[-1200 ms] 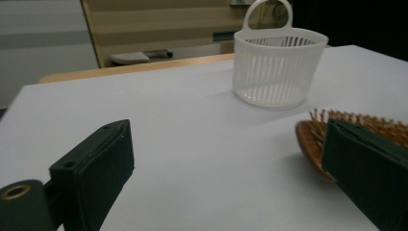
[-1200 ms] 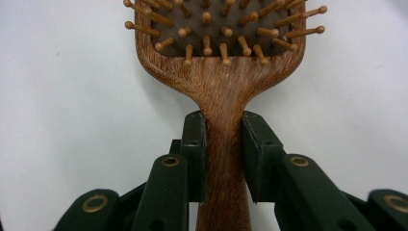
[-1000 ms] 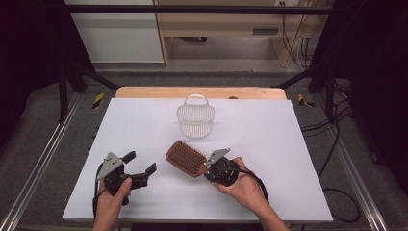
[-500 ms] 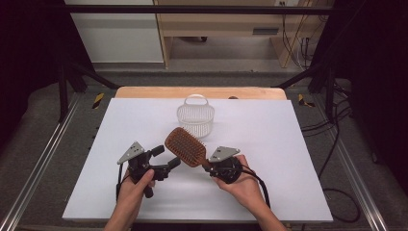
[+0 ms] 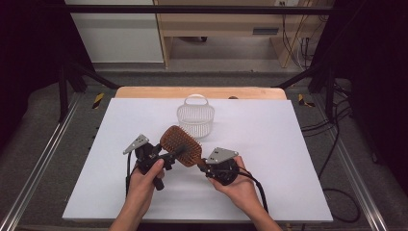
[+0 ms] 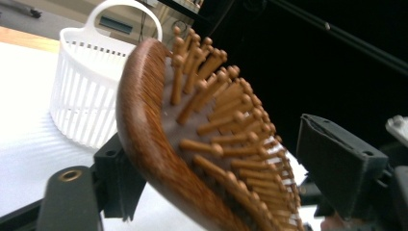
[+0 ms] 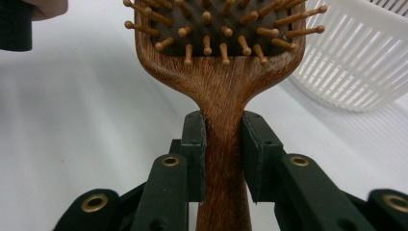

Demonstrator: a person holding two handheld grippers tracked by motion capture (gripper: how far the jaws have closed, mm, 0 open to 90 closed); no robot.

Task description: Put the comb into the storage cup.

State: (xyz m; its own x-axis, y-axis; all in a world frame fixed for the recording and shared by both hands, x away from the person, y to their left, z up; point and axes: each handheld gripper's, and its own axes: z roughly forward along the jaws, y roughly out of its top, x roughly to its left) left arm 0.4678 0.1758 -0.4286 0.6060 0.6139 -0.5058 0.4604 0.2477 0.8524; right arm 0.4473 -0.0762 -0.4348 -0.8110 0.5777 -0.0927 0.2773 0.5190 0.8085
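A wooden paddle hairbrush (image 5: 180, 143) with peg bristles hangs above the white table, just in front of a white slatted basket (image 5: 195, 118). My right gripper (image 5: 203, 164) is shut on the handle (image 7: 223, 159), one pad on each side. My left gripper (image 5: 174, 154) reaches in from the left. In the left gripper view the brush head (image 6: 144, 120) stands between the jaws of the left gripper (image 6: 226, 154), which have just been closing. The wooden back lies against one pad (image 6: 118, 175). The other pad (image 6: 337, 163) is still clear of the bristles.
The basket (image 6: 82, 91) stands upright and empty at the back middle of the white table (image 5: 279, 144), close behind the brush, and its wall (image 7: 356, 62) shows in the right gripper view. A wooden board edges the table's far side, with metal rails at both sides.
My left hand has moved right from the table's front left to the brush head, which now sits between its jaws. The right gripper has tilted the brush up slightly.
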